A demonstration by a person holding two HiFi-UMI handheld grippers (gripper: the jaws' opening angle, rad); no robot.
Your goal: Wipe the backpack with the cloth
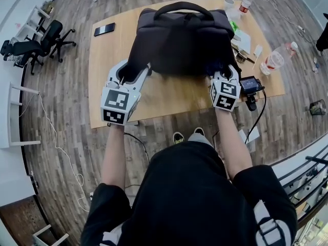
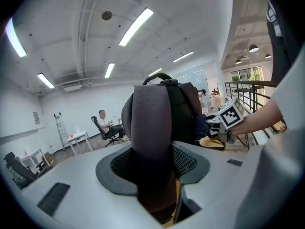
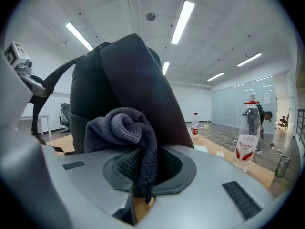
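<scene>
A dark backpack (image 1: 182, 40) stands upright on the wooden table (image 1: 169, 99), its carry handle on top. My left gripper (image 1: 134, 72) is at the bag's lower left corner; in the left gripper view the gripper (image 2: 155, 178) is shut on a grey backpack strap (image 2: 150, 128). At the bag's lower right corner is my right gripper (image 1: 224, 72). The right gripper view shows that gripper (image 3: 143, 178) shut on a bunched dark grey-blue cloth (image 3: 125, 128), which lies against the backpack's side (image 3: 128, 75).
A phone (image 1: 104, 29) lies at the table's far left. A clear bottle (image 1: 274, 59), a red-capped bottle (image 1: 245, 3), a cup (image 1: 229, 4) and papers crowd the right side. A black device (image 1: 251, 84) sits at the right front edge. Office chairs (image 1: 36, 44) stand left.
</scene>
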